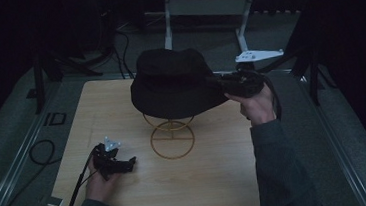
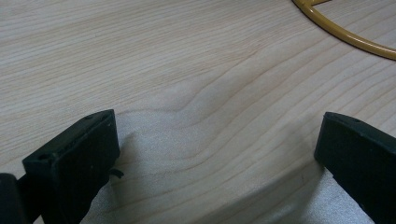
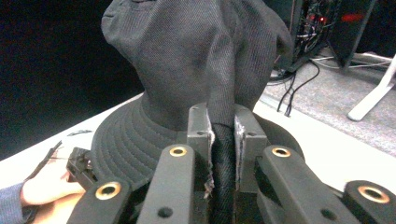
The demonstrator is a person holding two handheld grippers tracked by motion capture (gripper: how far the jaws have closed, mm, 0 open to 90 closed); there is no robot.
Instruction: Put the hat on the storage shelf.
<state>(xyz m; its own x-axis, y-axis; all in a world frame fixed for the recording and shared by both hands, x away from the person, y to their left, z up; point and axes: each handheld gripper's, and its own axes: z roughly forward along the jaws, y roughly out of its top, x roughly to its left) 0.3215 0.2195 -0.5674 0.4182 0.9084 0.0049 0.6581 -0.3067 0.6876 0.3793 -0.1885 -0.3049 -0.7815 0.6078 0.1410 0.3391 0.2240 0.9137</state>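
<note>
At table left, the left gripper (image 1: 117,162) rests on the wood, jaws spread wide, empty. Centre: gold wire stand (image 1: 172,136) under the black hat (image 1: 172,84). Right gripper (image 1: 229,83) pinches the hat brim, jaws closed.

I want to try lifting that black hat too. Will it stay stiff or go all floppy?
Probably floppy: the hat is woven cloth, and its crown is creased where the right gripper pinches the brim. It likely weighs little, since a thin wire stand carries it. The stand might tip if the hat snags on it.
</note>
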